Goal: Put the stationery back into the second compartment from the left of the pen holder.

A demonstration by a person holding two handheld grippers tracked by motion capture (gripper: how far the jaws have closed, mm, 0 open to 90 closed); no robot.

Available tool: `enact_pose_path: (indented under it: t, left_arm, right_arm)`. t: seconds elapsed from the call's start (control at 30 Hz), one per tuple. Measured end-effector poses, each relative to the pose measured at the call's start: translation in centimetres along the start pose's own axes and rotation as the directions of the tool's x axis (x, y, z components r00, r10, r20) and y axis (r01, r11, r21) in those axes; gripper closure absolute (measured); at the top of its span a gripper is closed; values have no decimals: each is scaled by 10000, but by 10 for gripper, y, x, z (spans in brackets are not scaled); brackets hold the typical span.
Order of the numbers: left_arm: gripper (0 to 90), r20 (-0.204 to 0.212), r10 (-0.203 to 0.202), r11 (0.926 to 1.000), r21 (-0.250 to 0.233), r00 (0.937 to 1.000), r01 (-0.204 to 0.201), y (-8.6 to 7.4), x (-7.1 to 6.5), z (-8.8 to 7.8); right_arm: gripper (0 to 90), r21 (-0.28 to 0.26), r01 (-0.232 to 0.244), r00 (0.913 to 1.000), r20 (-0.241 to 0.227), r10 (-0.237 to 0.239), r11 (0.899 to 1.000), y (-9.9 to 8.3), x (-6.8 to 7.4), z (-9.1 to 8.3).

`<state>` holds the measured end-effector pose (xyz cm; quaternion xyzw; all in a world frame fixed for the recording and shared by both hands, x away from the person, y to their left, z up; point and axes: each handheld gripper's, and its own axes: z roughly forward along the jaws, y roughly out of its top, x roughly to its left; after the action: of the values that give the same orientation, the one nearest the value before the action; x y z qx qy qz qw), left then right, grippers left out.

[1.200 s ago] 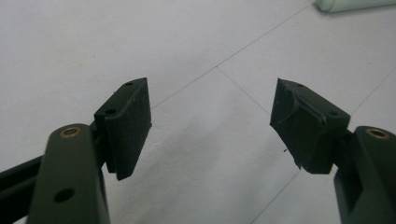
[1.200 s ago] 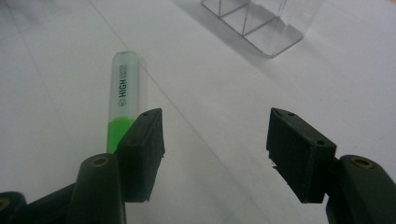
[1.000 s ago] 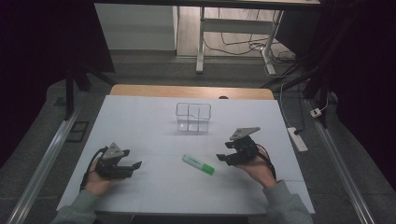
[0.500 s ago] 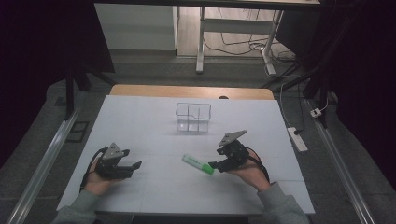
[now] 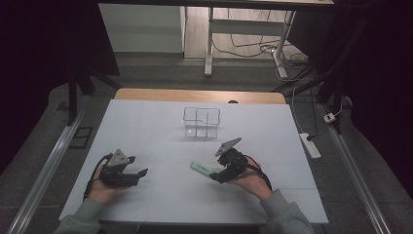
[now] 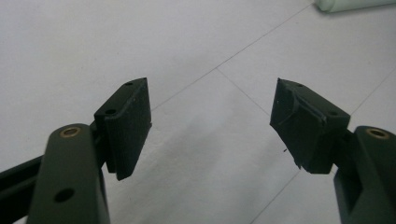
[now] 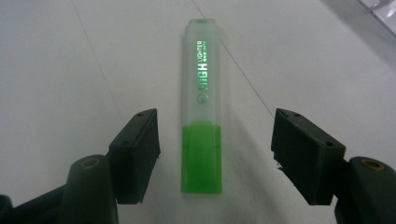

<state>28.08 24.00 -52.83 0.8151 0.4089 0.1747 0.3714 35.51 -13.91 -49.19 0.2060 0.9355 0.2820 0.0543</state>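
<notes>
Green highlighter (image 7: 201, 107) lying flat near the surface's front edge, right of centre; a light, stiff plastic barrel, likely smooth and somewhat slippery, best gripped across its flat sides near mid-length. Barrel lettering reads "HIGH LIGHTER". Right gripper (image 7: 215, 156) straddles the green end, jaws wide, having just been opening, not pressing. Left gripper (image 6: 212, 123) wide, nothing between. Clear divided box (image 5: 201, 123) stands toward the rear edge.
</notes>
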Motion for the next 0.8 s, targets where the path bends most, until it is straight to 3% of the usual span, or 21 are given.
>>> enact_pose_path:
  t: [0.53,0.8]
  left_arm:
    - [288,11,68,10000,23,10000,-68,0,-1,0]
    - [288,5,86,10000,35,10000,-86,0,-1,1]
  right_arm:
    - [324,958,401,9986,307,-432,9946,4,5,23]
    - [470,1165,437,9985,264,-471,9922,7,6,25]
